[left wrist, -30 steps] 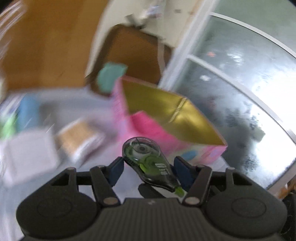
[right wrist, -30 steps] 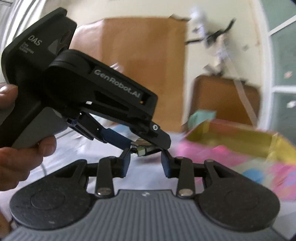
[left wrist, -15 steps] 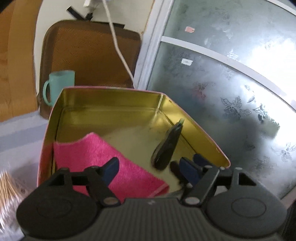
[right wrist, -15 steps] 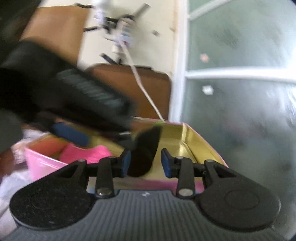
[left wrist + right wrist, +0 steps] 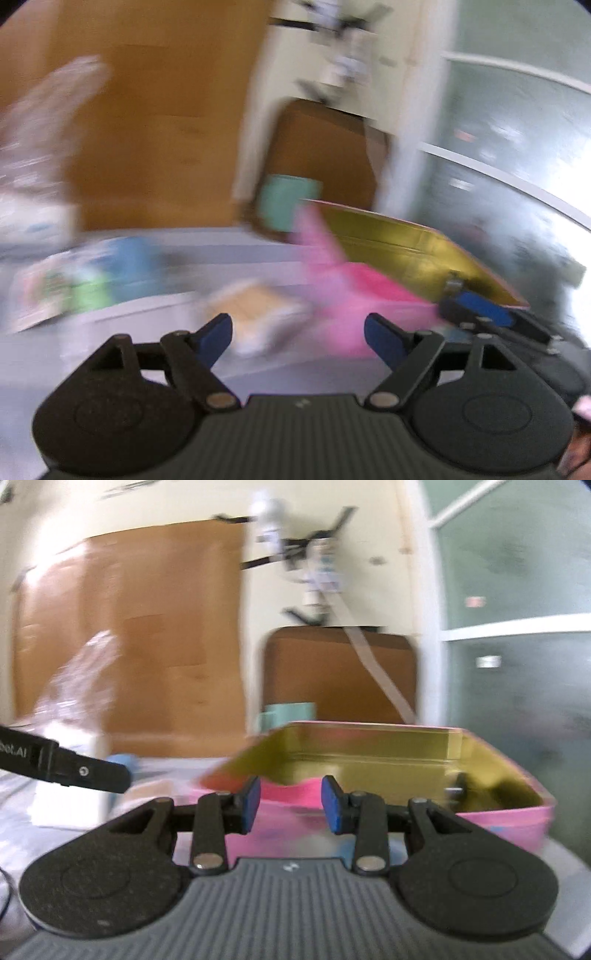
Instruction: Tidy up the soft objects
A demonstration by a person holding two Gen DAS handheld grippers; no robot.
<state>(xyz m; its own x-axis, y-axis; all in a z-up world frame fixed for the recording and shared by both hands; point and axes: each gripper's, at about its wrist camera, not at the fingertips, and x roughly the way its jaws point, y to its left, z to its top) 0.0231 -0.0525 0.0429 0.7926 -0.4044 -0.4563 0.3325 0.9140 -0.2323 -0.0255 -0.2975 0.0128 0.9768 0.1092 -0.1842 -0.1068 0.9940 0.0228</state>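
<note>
Lengthwise toward the window, pink tin (image 5: 509, 818), cloth (image 5: 295, 794) inside.

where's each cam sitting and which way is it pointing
Left wrist: on the left gripper, jaws opening with nothing between them, looking across the table at the pink tin; the right gripper's fingers show at right.
Right wrist: on the right gripper, facing the tin more closely; the left gripper's finger pokes in at left.
Shared: tin, teal mug.
</note>
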